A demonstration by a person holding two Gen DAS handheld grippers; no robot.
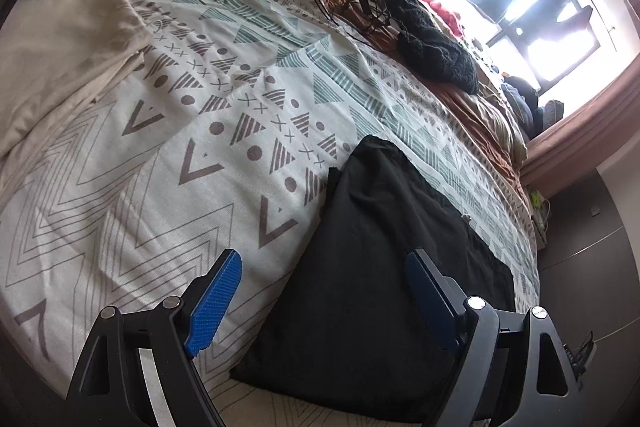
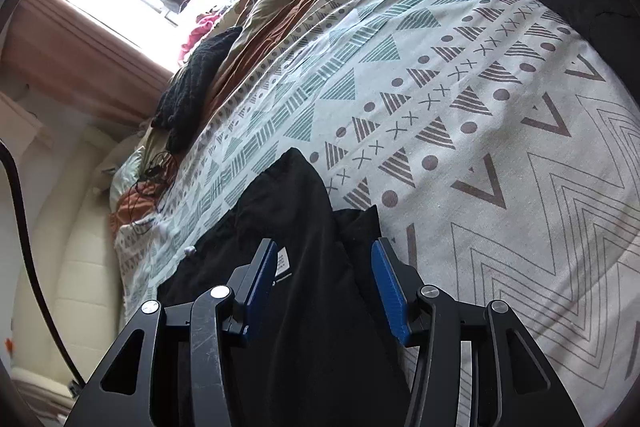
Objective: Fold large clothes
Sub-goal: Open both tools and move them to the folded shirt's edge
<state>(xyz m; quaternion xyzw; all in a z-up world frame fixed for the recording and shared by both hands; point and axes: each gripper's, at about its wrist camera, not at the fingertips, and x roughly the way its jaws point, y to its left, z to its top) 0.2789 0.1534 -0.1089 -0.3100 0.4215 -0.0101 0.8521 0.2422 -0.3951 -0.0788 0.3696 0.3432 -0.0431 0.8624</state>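
Black garment (image 1: 380, 267) lies on the bed's patterned cover (image 1: 224, 131), at the near edge, partly flattened; in the right wrist view it (image 2: 296, 267) shows overlapping layers and a white label (image 2: 283, 263) face up.

Risks, as judged:
- Dark cloth on dark cloth. Layer edges are hard to read, so a pinch could take two layers where one is wanted, or only the top one, and the fold would come out skewed.
- The garment sits close to the bed's edge (left wrist view). A pull toward the person could drag part of it off the mattress.
- The cover is loose and wrinkled. Tongs closing too low might catch the cover together with the garment and lift both.
- Clutter farther up the bed: a beige cloth (image 1: 68, 39), a tangle of black cable (image 1: 356, 3), a dark knit item (image 1: 436, 47). All lie well apart from the garment, so there is little risk unless the fold swings wide.

Pose:
- Left tongs (image 1: 324, 291) are spread wide, gripping nothing, low over the garment's near left border; one blue pad hangs over the cover, the other over the black cloth.
- Right tongs (image 2: 325, 287) are likewise released and empty, straddling the middle of the garment beside the label, pointing up the bed.
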